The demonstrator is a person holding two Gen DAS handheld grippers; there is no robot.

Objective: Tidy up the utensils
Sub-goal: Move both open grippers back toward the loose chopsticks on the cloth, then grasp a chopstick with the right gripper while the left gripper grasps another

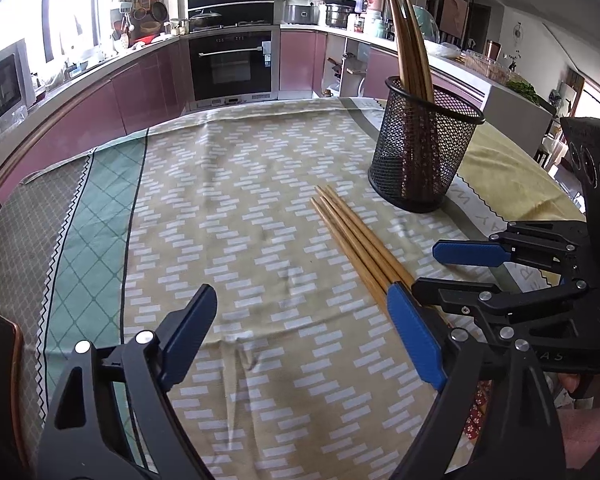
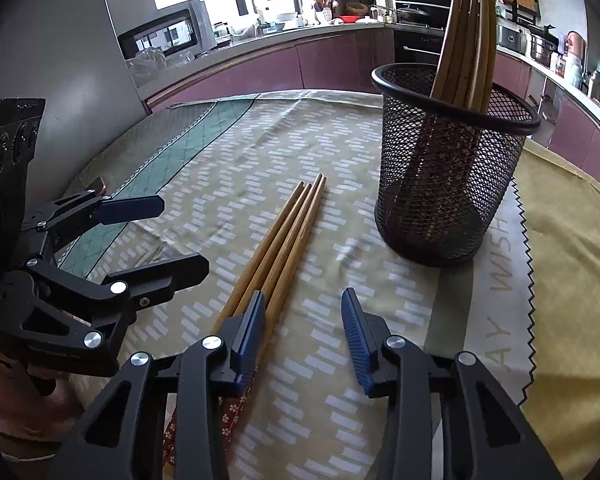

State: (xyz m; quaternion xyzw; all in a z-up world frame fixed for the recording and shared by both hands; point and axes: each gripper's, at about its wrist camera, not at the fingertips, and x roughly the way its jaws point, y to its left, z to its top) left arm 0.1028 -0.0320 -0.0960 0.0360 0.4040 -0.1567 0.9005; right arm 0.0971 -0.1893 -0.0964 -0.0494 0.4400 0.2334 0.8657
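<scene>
Three loose chopsticks [image 2: 288,232] lie flat on the tablecloth [image 2: 228,184], their long axis running straight ahead of the right gripper [image 2: 304,340] toward the mesh cup [image 2: 448,168] farther off to its right, which already holds other chopsticks upright. The right gripper is nearer: its jaws are parted and grasp nothing, one finger [image 2: 250,340] resting over the sticks. The left gripper [image 1: 300,340] is spread wide, empty, beside them.

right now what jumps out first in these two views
A black mesh cup stands upright on the patterned tablecloth with wooden chopsticks sticking out. Beside it, apart, a bundle of loose chopsticks lies flat, with the right gripper open over its near end.
</scene>
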